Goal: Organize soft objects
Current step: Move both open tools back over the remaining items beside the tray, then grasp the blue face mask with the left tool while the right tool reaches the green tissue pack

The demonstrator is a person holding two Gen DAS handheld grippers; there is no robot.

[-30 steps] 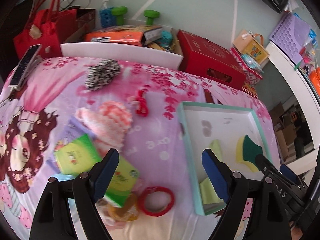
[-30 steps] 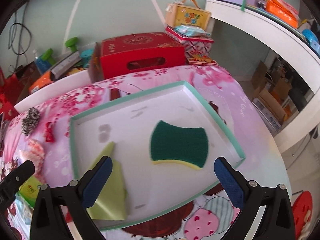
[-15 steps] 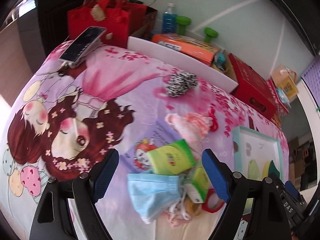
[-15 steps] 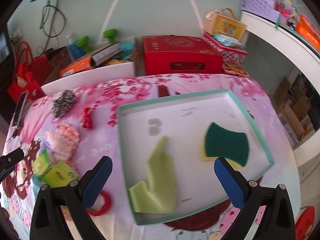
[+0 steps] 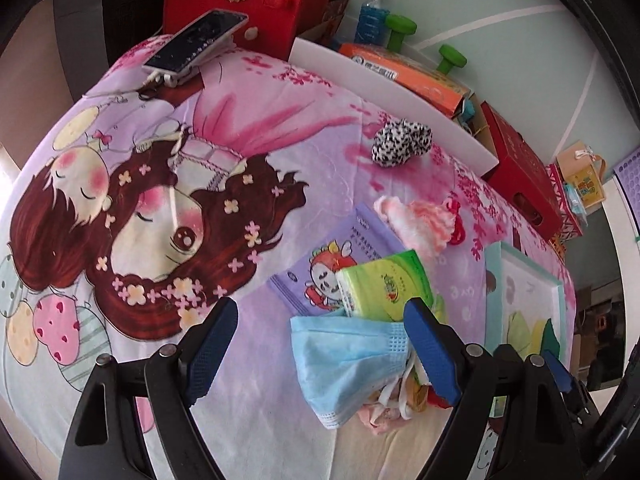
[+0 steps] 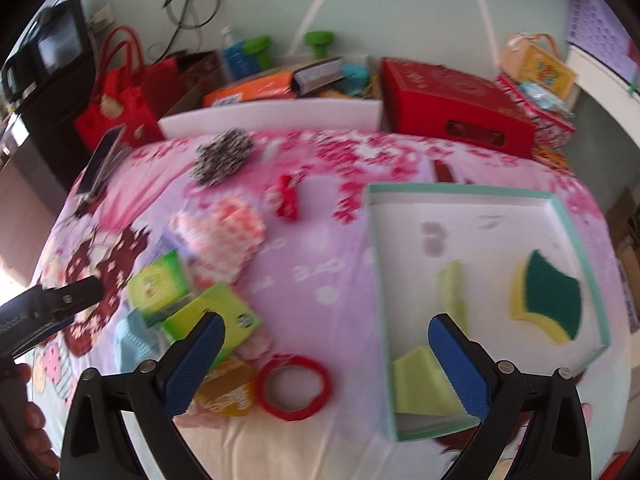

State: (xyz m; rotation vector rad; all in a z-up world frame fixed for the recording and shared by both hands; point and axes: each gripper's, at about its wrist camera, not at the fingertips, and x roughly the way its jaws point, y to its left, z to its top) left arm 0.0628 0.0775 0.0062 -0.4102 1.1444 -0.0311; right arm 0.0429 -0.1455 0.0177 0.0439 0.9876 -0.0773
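Blue pleated fabric face mask (image 5: 348, 364) lies crumpled near the surface's front edge, just ahead of your left gripper (image 5: 320, 356), closer to its right finger; both grippers gape wide, empty. Rightward, the right gripper (image 6: 324, 356) is farther, beside the teal-rimmed white tray (image 6: 576, 240).

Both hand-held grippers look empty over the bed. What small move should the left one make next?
Probably ease the open left hand-held gripper down and slightly right onto the light blue pleated face mask lying just ahead of its fingers. The mask tops the clutter pile, while the teal-rimmed white tray already holds a sponge and a cloth.
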